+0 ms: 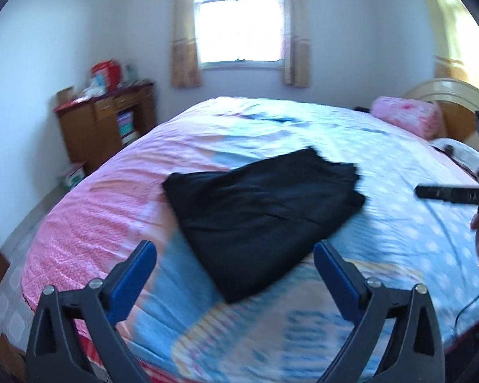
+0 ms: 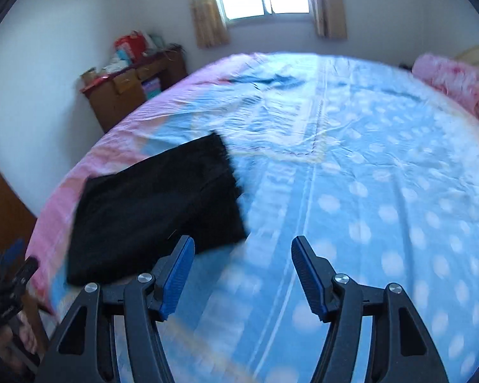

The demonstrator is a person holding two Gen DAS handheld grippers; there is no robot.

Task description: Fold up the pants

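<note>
Far to the left of the folded black pants (image 1: 258, 220) I see a brown wooden cabinet (image 1: 105, 124) against the white wall, with red and white packages piled on its top. The pants lie flat as a dark, roughly rectangular bundle on the bed's pink and light-blue dotted sheet (image 1: 383, 229), towards its pink left side. My left gripper (image 1: 234, 268) hangs above the sheet on the near side of the pants, its blue-padded fingers (image 1: 134, 274) spread wide and holding nothing; the near corner of the pants shows between them, but the pads do not touch it. Just right of the pants, my right gripper (image 2: 242, 274) hovers over the blue dotted part of the sheet, its fingers (image 2: 177, 277) also apart and empty, the left one overlapping the pants' near edge in view only. Well to the right of the pants a pink patterned pillow (image 1: 408, 119) rests by the pale curved headboard (image 1: 444, 92).
</note>
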